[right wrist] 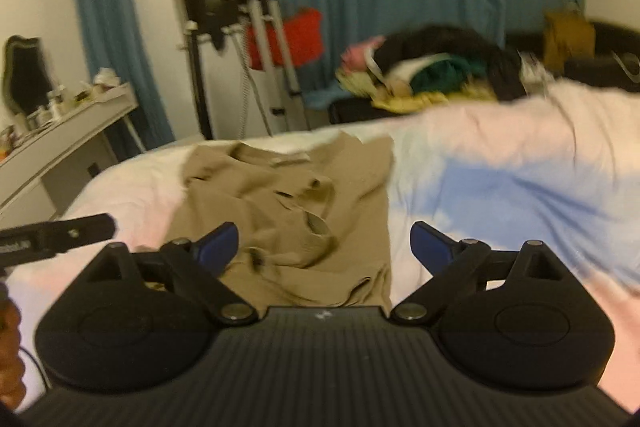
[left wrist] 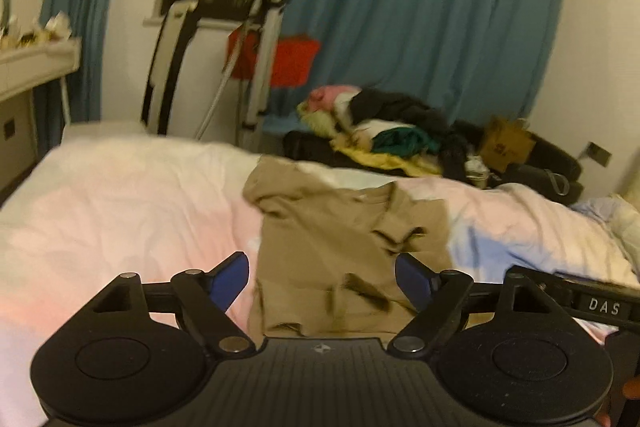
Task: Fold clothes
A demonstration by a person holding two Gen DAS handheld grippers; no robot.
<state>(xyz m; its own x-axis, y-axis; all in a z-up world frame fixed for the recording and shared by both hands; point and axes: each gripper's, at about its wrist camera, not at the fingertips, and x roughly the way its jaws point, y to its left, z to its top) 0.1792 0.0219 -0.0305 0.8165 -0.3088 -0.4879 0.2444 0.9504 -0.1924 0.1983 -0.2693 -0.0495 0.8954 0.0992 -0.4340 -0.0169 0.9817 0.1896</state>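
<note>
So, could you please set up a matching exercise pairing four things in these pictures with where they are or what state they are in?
Things:
1. tan cotton T-shirt
2. heap of mixed coloured clothes
3. left hand-held gripper
4. red fabric bag

Places or states:
A. hanging by the blue curtain behind the metal stand
B. open, holding nothing
C. spread rumpled on the pink and blue bedsheet
D. piled beyond the far edge of the bed

Pairs: 1-C, 2-D, 3-B, 4-A

dim warm indoor light | motion blur | fisheye-bent edges
</note>
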